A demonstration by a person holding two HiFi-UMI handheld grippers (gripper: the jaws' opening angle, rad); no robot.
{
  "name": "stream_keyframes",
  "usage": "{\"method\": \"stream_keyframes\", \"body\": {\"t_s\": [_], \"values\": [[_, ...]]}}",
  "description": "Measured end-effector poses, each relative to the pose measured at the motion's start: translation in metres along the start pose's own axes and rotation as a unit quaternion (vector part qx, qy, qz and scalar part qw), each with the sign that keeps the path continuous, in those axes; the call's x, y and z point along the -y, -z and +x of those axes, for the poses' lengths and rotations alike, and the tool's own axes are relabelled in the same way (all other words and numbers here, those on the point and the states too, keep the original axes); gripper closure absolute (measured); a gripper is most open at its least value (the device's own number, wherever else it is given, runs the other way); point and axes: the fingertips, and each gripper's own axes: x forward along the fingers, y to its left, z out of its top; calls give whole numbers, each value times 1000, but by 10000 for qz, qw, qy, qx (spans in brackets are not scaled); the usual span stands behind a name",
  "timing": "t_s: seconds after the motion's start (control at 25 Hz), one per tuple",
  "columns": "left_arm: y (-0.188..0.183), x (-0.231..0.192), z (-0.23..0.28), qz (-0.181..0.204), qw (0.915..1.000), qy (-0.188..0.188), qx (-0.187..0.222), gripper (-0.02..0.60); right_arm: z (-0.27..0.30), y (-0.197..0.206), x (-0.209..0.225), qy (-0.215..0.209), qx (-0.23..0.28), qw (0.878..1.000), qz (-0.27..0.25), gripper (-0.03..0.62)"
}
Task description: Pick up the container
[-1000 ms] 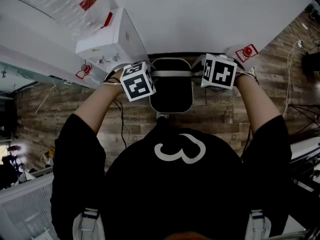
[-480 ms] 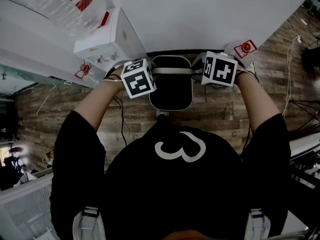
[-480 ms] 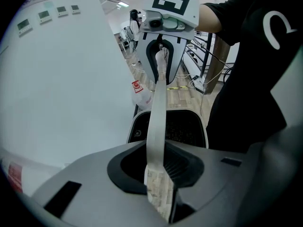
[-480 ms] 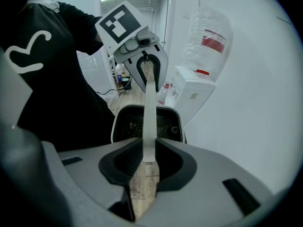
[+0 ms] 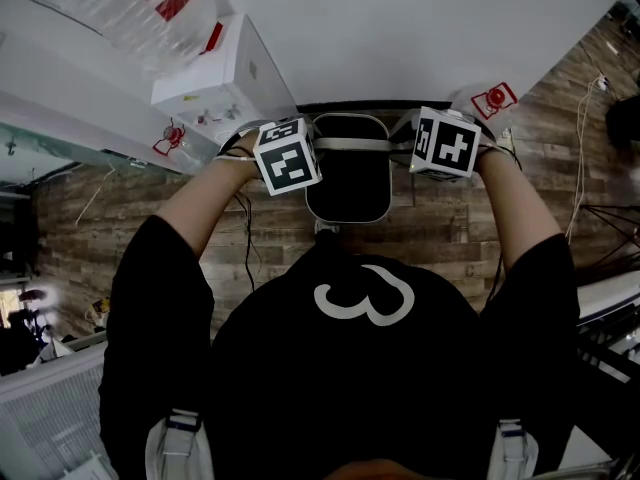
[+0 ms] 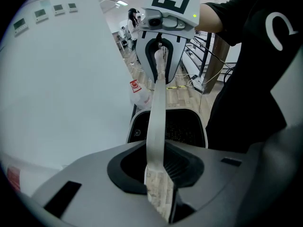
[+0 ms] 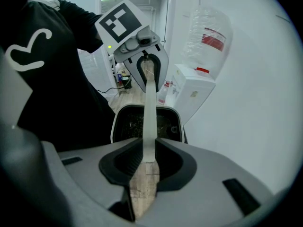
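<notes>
Both arms are held forward of the chest and bent at the elbows; in the head view the left arm [image 5: 195, 218] is angled toward 11 o'clock and the right arm [image 5: 520, 213] toward 1 o'clock; the left gripper [image 6: 158, 167] and the right gripper [image 7: 144, 162] are set level with each other, at 9 and 3 o'clock of a pale handle [image 5: 350, 145], and are pointed steeply downward; each pair of jaws is seen drawn narrowly together, with the handle clamped between the dark pads.
</notes>
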Motion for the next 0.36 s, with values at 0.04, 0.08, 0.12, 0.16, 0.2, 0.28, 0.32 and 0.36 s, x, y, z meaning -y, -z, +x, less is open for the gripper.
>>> {"method": "stream_keyframes", "body": {"t_s": [0.04,0.08,0.12,0.16,0.2,0.28,0.32,0.36], "values": [[-1,1,1,6,10000,-6,1,503,0,2,-1,4,-4,10000,4,503],[-3,1,1,10,10000,-11,3,503,0,3,-1,10,-5,10000,9,503],[-4,1,2,11,10000,-16,4,503,-1,4,-1,19,-7,10000,9,503],[-4,0,2,11,10000,-20,6,503,-1,4,1,28,-8,10000,6,503],[-5,-2,2,11,10000,-25,5,503,-2,4,2,37,-10,10000,0,503],[-5,-4,2,16,10000,-32,-1,503,-2,4,5,46,-16,10000,-8,503],[-4,-5,2,19,10000,-34,-6,503,-2,4,6,48,-20,10000,-11,503],[-4,-6,2,23,10000,-35,-10,503,-2,3,6,49,-24,10000,-14,503]]}}
